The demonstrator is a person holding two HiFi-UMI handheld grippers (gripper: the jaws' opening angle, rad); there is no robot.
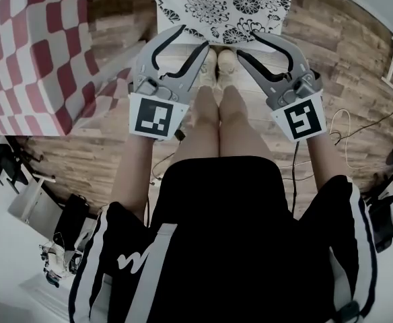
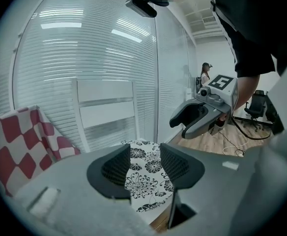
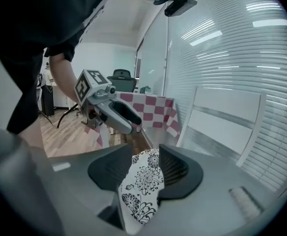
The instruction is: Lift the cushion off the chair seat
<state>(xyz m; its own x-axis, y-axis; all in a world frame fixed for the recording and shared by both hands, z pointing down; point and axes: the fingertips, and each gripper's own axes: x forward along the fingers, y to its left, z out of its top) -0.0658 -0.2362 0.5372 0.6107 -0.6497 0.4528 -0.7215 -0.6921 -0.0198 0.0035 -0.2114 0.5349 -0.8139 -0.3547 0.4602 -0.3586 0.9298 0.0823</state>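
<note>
Cushion (image 1: 221,5), white fabric with black flower print, lies on the seat of the white slatted chair (image 2: 106,107) at the far side. Left gripper (image 1: 193,38) and right gripper (image 1: 249,44) hang at its near edge, jaws released and apart, the cushion's edge showing between them. Red-and-white checked cloth (image 1: 28,46) lies left.

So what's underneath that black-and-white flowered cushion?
A white chair: its slatted back rises behind the black-and-white flowered cushion. The seat itself is almost wholly covered by the cushion, so its surface can't be seen.
</note>
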